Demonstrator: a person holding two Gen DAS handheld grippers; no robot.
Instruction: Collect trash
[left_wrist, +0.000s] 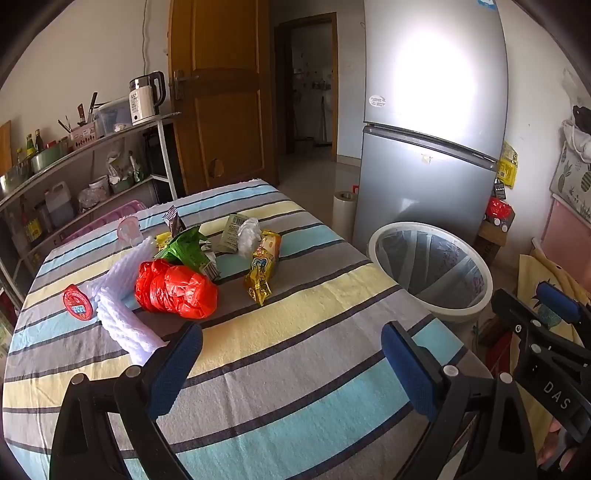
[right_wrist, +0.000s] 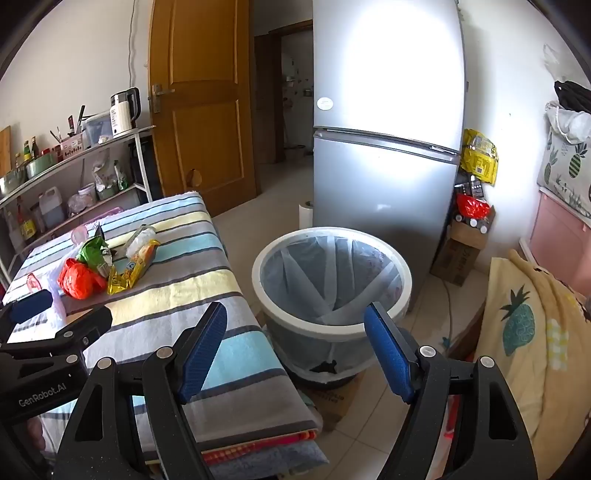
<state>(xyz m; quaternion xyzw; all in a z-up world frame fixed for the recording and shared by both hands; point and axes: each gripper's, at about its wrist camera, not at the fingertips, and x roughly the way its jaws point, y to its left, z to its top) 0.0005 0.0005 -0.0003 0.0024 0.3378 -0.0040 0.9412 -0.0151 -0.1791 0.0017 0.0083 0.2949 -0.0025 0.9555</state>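
Jaws apart, empty; one bin (right_wrist: 332, 273)

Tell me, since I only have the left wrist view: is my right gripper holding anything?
Observer: No. The right gripper has its jaws wide open with nothing between them.
Operator: What does the bin stand on?
Observer: The bin sits on a flattened piece of cardboard on the floor, close beside the table.
Operator: Is there anything in it yet?
Observer: From here I can see down to the bottom, and only the clear liner shows. I see no trash inside.
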